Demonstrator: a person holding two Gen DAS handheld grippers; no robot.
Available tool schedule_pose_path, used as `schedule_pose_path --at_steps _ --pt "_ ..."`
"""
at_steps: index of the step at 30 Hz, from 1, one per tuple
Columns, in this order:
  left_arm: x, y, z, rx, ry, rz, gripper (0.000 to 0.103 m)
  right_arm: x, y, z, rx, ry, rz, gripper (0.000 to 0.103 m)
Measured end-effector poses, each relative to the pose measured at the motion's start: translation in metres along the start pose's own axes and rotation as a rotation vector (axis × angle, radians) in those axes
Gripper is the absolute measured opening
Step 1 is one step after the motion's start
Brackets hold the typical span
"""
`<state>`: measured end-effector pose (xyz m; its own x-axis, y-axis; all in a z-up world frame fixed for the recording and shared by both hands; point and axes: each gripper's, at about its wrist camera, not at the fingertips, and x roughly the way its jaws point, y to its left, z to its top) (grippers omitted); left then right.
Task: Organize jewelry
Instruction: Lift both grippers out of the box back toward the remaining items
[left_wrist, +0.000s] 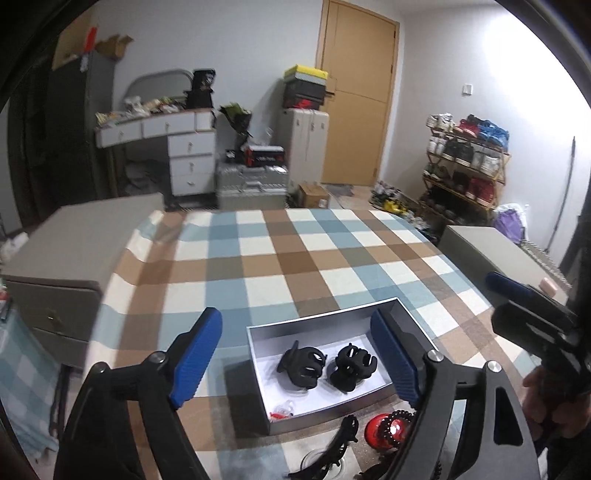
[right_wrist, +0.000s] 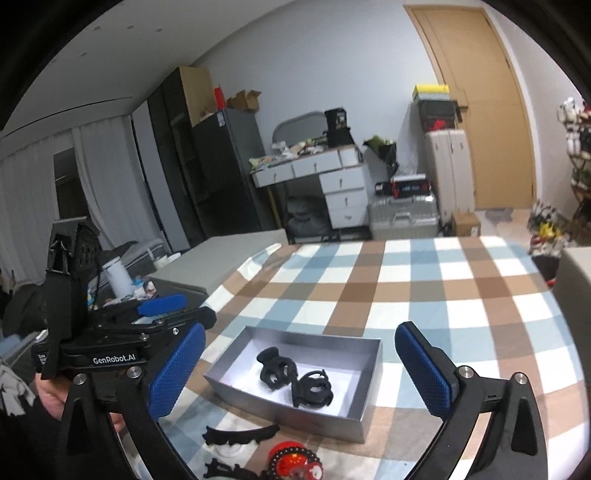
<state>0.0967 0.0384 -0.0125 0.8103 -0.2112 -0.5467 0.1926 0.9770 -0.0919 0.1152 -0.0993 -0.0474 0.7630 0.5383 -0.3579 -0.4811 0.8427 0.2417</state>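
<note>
Both tongs stand apart with nothing between their pads: the left tongs (left_wrist: 295, 365) hang over the box (left_wrist: 258, 334), the right tongs (right_wrist: 301, 369) likewise from the other side. The grey box sits on the checked cloth (left_wrist: 295, 258), near its front edge, and holds two black hair claws (left_wrist: 303, 363) side by side on its white floor; a small red and clear bit lies in its near corner, too small to name. Outside the box, along the front edge of the cloth, lie two flat black clips (right_wrist: 242, 434), a red round piece (right_wrist: 295, 461) with a ring of dark beads around it, and a clear round thing under the clips. I judge a drop into the box just finished, with both tongs empty and clear of it. The next move likely calls for lowering one pair toward the front edge, lining the pads across a flat clip, closing, then carrying it into the free part of the box.
</note>
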Motion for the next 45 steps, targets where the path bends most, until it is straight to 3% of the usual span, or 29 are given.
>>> schedule_pose_path --at_steps 11,17,26,32,37,45 --pt "-0.031 -0.021 -0.010 0.039 -0.065 0.049 0.087 -0.040 0.019 -0.008 -0.035 -0.083 -0.043 0.103" --pt "-0.048 -0.028 -0.019 0.006 -0.117 0.056 0.101 -0.058 0.031 -0.017 -0.070 -0.109 -0.057 0.103" --pt "-0.060 -0.025 -0.038 -0.053 -0.150 0.073 0.102 -0.074 0.040 -0.041 -0.114 -0.108 -0.093 0.103" --pt "-0.058 -0.019 -0.063 -0.092 -0.095 0.102 0.102 -0.072 0.043 -0.065 -0.120 -0.040 -0.105 0.103" --pt "-0.052 -0.014 -0.078 -0.109 -0.029 0.065 0.102 -0.063 0.040 -0.090 -0.121 0.033 -0.144 0.103" --pt "-0.045 -0.014 -0.097 -0.092 0.034 0.042 0.102 -0.041 0.037 -0.126 -0.115 0.167 -0.123 0.103"
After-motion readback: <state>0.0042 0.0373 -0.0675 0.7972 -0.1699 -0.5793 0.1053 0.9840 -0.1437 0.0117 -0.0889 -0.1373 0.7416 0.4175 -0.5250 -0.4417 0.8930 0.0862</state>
